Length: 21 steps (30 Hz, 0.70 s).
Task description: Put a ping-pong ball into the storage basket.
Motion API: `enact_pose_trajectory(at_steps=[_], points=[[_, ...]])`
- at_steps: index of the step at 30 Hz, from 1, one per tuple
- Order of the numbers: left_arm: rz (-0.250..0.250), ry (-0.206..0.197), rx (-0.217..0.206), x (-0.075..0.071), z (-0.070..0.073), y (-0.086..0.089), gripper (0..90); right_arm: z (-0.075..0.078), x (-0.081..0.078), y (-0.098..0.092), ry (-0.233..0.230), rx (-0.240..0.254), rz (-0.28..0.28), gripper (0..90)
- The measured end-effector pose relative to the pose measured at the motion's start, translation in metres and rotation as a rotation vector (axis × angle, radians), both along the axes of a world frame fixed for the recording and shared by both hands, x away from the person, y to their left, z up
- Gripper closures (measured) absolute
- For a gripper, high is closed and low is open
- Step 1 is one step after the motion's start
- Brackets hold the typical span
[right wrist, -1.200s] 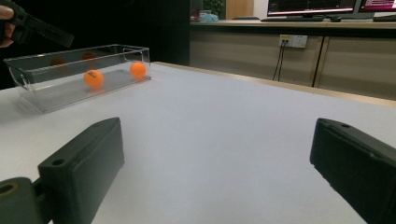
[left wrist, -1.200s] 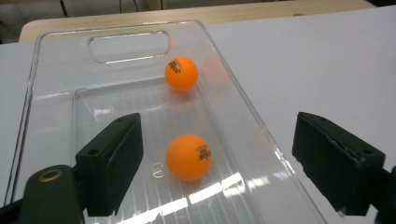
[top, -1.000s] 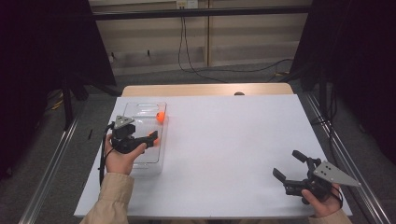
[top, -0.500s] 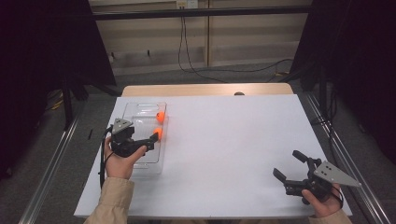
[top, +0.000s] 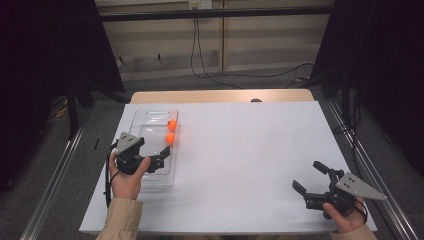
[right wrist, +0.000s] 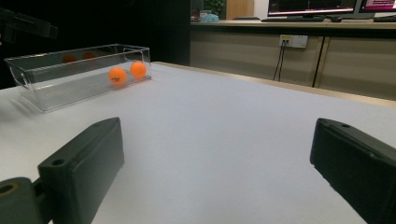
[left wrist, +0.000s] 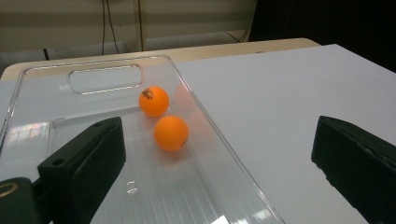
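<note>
Left gripper [top: 161, 161] over clear tray [top: 150, 117] at table's left edge, jaws just opened wide, nothing between. Two orange balls [left wrist: 171, 132] lie in tray against its right wall, looks delivered. Right gripper [top: 311, 181] released, empty, near right front corner. No more balls seen on table [top: 250, 150].

**Desk and surroundings**

A white sheet [top: 260, 165] is spread over the wooden desk [top: 220, 96], whose bare far edge is left showing. Black cables [top: 200, 55] are seen hanging down the pale wall behind. In the right gripper view, monitors [right wrist: 313, 6] are seen on a far counter.
</note>
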<state>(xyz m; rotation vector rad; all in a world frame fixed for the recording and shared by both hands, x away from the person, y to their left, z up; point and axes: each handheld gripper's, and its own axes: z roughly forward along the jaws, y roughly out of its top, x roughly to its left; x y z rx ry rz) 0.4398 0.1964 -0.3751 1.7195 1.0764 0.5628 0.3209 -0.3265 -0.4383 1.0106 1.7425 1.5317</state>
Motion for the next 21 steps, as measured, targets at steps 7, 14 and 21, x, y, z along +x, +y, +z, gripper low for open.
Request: enact_pose_trajectory(at_steps=[7,14,21], points=[[-0.007,-0.025,-0.012,-0.008,-0.002,0.006,3.1,0.0,0.0,0.001,-0.001,0.004,0.004,2.8],[-0.014,-0.054,-0.02,-0.017,-0.006,0.011,3.1,0.0,0.0,0.001,-0.001,0.001,0.0,2.8],[-0.015,-0.095,-0.044,-0.025,-0.008,0.016,3.1,0.0,0.0,0.002,-0.002,0.002,0.001,2.8]])
